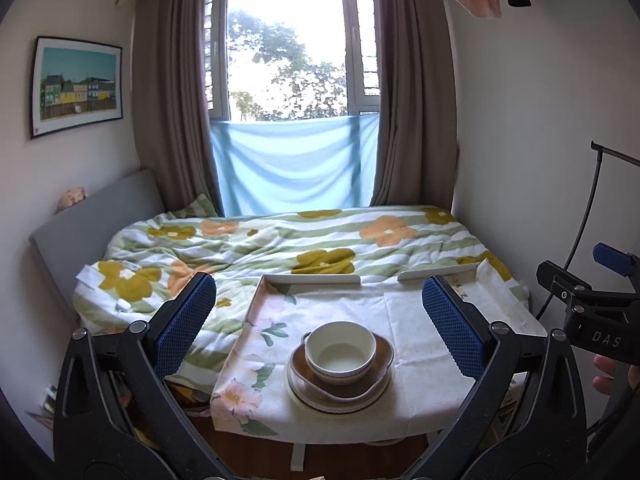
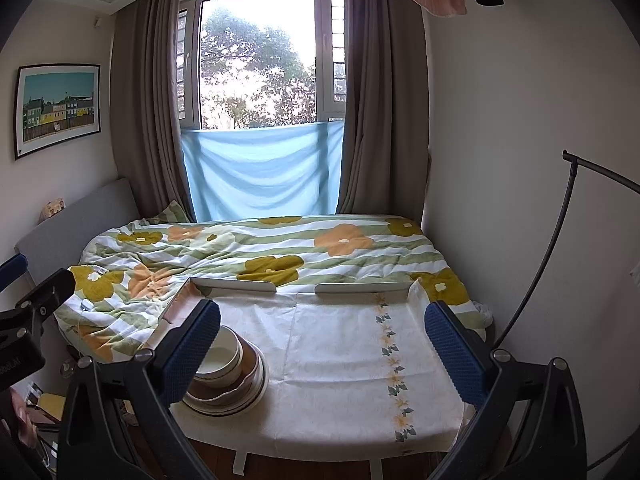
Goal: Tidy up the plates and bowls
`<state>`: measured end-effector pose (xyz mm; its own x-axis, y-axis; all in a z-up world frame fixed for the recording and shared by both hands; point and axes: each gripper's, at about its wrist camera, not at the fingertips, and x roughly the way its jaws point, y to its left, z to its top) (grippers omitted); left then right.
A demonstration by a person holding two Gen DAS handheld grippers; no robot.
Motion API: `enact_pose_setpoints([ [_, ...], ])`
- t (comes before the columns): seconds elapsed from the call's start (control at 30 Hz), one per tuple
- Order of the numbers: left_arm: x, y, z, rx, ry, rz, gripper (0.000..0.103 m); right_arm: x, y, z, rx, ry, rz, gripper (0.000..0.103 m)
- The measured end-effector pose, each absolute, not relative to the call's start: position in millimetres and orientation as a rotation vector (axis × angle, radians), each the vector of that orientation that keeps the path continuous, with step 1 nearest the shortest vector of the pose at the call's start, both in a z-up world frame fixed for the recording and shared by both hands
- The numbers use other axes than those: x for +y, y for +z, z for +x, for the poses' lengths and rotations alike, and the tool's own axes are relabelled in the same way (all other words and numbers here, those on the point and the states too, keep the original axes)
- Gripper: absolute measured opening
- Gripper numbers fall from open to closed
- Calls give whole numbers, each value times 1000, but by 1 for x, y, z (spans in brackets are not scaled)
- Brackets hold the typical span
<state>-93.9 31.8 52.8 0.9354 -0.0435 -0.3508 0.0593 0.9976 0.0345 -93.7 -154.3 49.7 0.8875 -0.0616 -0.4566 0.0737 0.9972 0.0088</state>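
A white bowl (image 1: 340, 350) is sitting on top of a brown dish (image 1: 344, 376), which is resting on a pale plate (image 1: 296, 390), all stacked near the front edge of the small table (image 1: 420, 320) that is standing over the bed (image 1: 280, 240). The flowered cloth (image 1: 248, 360) is lying under the stack. These look like stiff, glazed pieces, likely slippery and breakable, with the stack fairly heavy as a whole; taking the bowl by its rim, one piece at a time, seems safest. The left gripper (image 1: 320, 312) is hanging above the stack with its tongs wide apart, holding nothing. The right gripper (image 2: 322, 340) is likewise gaping apart over the bare cloth, beside the stack.
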Motion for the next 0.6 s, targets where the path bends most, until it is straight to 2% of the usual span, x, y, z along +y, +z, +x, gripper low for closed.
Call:
enact_pose_setpoints([
  [0.6,45,52,-83,309,22,76,103,-158,46,-70,495,-46,19,102],
])
